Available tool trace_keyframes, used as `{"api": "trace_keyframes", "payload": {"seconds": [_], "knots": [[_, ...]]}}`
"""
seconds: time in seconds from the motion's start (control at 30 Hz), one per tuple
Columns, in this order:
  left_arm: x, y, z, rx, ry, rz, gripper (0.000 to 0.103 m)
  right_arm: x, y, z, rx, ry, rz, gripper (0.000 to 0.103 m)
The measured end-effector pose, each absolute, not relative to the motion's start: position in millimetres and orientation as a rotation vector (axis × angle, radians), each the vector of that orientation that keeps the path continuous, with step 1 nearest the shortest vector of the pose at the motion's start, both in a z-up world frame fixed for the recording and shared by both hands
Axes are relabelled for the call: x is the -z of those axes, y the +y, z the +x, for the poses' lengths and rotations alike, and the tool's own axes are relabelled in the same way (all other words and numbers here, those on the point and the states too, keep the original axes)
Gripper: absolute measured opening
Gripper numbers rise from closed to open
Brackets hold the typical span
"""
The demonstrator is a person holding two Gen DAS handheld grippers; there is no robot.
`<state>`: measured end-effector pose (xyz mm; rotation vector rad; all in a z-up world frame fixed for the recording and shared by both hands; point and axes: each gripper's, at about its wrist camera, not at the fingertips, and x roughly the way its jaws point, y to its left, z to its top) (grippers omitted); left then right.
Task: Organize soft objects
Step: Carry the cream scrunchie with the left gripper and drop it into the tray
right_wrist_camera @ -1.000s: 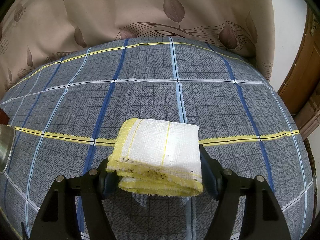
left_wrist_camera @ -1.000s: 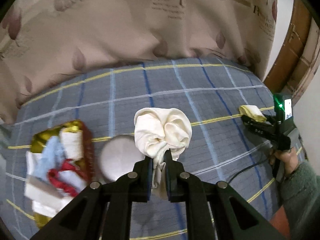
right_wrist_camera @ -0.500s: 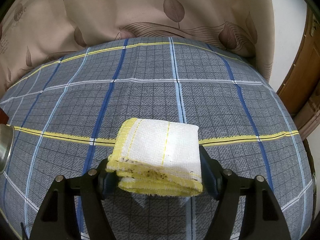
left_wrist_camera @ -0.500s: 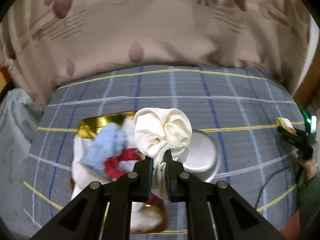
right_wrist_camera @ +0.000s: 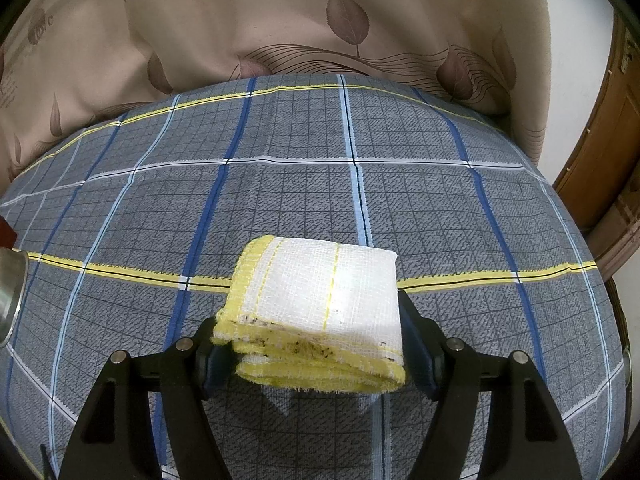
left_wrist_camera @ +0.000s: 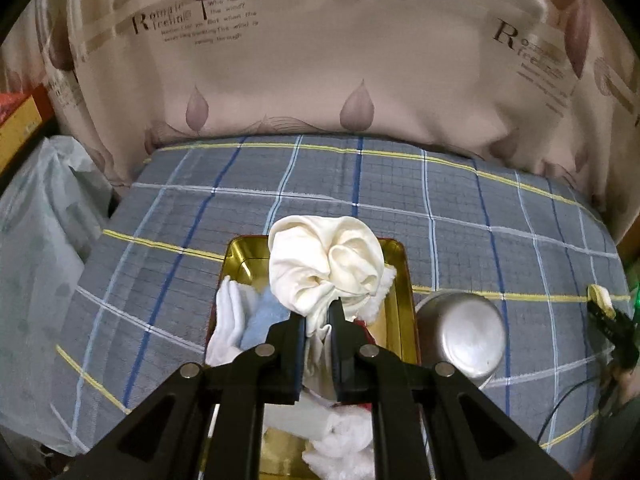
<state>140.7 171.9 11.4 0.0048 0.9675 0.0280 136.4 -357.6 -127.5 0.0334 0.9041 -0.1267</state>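
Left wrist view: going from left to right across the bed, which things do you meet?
Plastic bag beside the bed → gold tin with soft cloths → metal bowl → right hand-held gripper holding a yellow-edged cloth.

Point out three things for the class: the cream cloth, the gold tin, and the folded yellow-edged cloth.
cream cloth (left_wrist_camera: 324,264), left wrist view, on its bunched middle.
gold tin (left_wrist_camera: 400,284), left wrist view, on its right wall.
folded yellow-edged cloth (right_wrist_camera: 320,292), right wrist view, on its white top face.

Light was soft, a bit dim w/ dark round corners. Edges bent a lot. Curtain (left_wrist_camera: 320,72) looked blurry.
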Motion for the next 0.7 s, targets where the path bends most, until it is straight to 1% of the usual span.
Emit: {"api": "trace_keyframes", "payload": {"seconds": [0.17,0.23,0.4,0.47,0.5,0.53,0.57,0.63,0.7], "knots": [[4.8,172.7,158.6,-0.029,1.0,-0.002,0.011,127.6,-357.7,136.4,0.126,0.904,0.034,0.068],[12.6,170.8,165.8,-0.026,1.011,0.002,0.013,127.6,-357.7,136.4,0.127,0.904,0.033,0.068],[33.2,169.7,180.1,-0.042,1.05,0.018,0.015,127.9,-358.1,136.4,0.126,0.904,0.034,0.068],[41.0,169.3,183.7,-0.058,1.063,0.037,0.021,127.9,-357.8,136.4,0.127,0.904,0.033,0.068],[45.2,168.4,185.2,-0.061,1.069,0.051,0.031,127.9,-357.8,136.3,0.127,0.904,0.033,0.068],[49.1,167.8,186.3,-0.068,1.079,0.065,0.038,127.8,-357.8,136.4,0.127,0.904,0.034,0.068],[52.2,168.0,186.6,-0.071,1.087,0.073,0.041,127.8,-357.8,136.4,0.127,0.904,0.033,0.068],[57.1,166.0,185.8,-0.065,1.091,0.092,0.05,127.9,-357.9,136.4,0.127,0.904,0.033,0.068],[59.2,163.7,183.2,-0.066,1.084,0.128,0.053,127.8,-357.7,136.3,0.127,0.904,0.033,0.068]]}}
